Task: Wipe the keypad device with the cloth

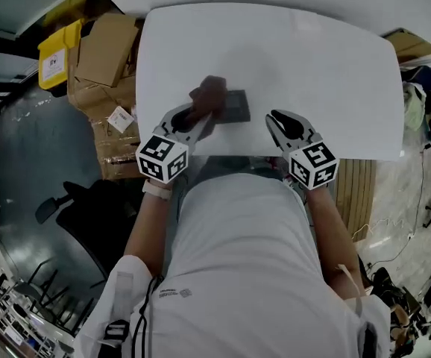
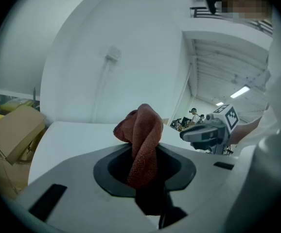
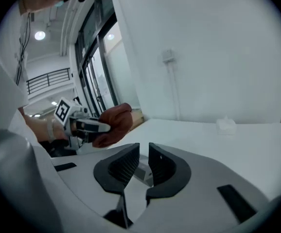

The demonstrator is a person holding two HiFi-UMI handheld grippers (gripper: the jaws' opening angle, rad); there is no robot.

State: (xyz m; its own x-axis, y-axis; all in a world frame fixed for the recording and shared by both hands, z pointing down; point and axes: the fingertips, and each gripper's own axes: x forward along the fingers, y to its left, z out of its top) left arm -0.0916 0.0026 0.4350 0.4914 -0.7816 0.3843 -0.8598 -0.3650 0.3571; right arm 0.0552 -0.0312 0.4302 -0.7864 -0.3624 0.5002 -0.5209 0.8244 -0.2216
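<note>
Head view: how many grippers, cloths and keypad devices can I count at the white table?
Grippers: 2, the left gripper and the right gripper
Cloth: 1
Keypad device: 1
Total: 4

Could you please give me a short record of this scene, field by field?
table: white, bears the keypad device
keypad device: dark, lying flat
cloth: reddish-brown, bunched, at the device's left end
left gripper: shut on the cloth
right gripper: right of the device, jaws a narrow gap apart, holding nothing
</note>
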